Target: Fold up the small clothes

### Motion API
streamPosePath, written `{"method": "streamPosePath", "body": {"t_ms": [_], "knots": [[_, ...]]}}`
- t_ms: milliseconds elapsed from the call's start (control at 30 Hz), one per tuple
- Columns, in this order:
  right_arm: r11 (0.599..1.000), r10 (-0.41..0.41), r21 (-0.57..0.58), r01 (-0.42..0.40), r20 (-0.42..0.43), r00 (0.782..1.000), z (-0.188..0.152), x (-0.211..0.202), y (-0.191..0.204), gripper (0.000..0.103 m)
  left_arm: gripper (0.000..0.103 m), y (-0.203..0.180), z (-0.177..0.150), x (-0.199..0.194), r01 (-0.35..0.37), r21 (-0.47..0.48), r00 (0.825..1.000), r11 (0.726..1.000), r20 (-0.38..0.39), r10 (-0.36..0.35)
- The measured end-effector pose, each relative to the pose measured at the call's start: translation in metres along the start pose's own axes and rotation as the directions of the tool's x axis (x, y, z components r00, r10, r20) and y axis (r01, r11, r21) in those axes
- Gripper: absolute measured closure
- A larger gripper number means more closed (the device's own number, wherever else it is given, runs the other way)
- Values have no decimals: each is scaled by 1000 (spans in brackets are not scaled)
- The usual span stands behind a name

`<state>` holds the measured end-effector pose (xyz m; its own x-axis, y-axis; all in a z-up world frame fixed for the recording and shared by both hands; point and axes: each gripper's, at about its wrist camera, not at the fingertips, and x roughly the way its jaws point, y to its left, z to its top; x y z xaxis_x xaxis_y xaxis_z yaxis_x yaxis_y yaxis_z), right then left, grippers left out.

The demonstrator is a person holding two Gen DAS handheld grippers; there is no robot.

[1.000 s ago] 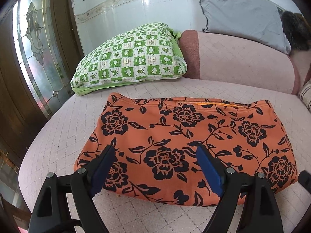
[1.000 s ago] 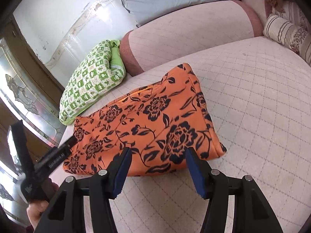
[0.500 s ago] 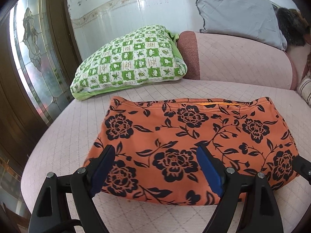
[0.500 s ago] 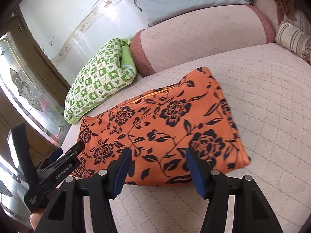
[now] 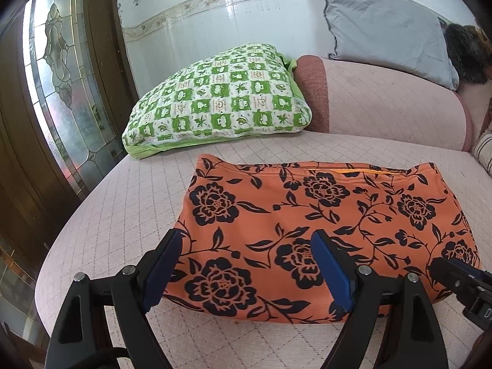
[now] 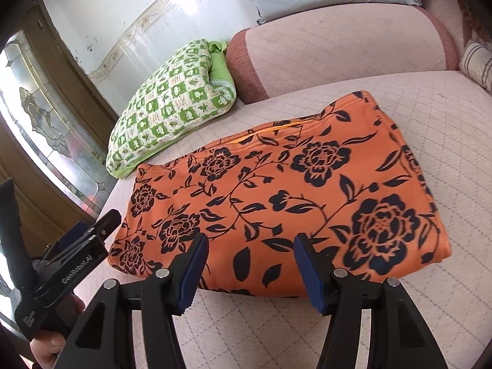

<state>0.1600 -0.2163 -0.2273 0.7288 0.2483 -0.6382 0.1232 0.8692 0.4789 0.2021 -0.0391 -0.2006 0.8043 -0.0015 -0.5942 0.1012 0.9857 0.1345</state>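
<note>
An orange garment with black flowers [image 5: 323, 212] lies folded flat on the pink quilted sofa seat [image 5: 129, 215]. My left gripper [image 5: 246, 246] hovers open over its near-left part, with nothing pinched between the blue pads. In the right wrist view the same garment [image 6: 292, 190] fills the middle. My right gripper [image 6: 252, 246] is open above its near edge, holding nothing. The left gripper [image 6: 80, 246] shows at the left of that view, held by a hand [image 6: 52, 347]. The right gripper's tip [image 5: 461, 279] shows at the right of the left wrist view.
A green checked pillow [image 5: 221, 104] lies behind the garment against the backrest [image 5: 384, 98]. A grey cushion [image 5: 384, 30] rests on top of it, and a striped cushion [image 6: 479, 61] sits at the right. A glass-panelled wooden door [image 5: 58, 86] stands past the seat's left edge.
Both grippers have slid left along the garment's near edge, so the garment sits further right in both views. The jaws have kept their width. The garment has not moved.
</note>
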Motion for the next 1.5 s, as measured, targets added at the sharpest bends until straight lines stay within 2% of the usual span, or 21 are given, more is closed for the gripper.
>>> {"method": "streamPosePath", "body": {"t_ms": [433,933,1500], "knots": [[1000,-19,-23,18,-15,1000,-3,15,8,42,17,3,0,7,18,-5,1000,1000,-14,-18],[993,-115,32,115,-6,993,9,22,-25,42,17,-26,2,20,79,23,996,997,-42,-78],[988,-146,52,146,10,989,12,19,-33,42,17,-39,0,20,93,54,995,994,-42,-91]]}}
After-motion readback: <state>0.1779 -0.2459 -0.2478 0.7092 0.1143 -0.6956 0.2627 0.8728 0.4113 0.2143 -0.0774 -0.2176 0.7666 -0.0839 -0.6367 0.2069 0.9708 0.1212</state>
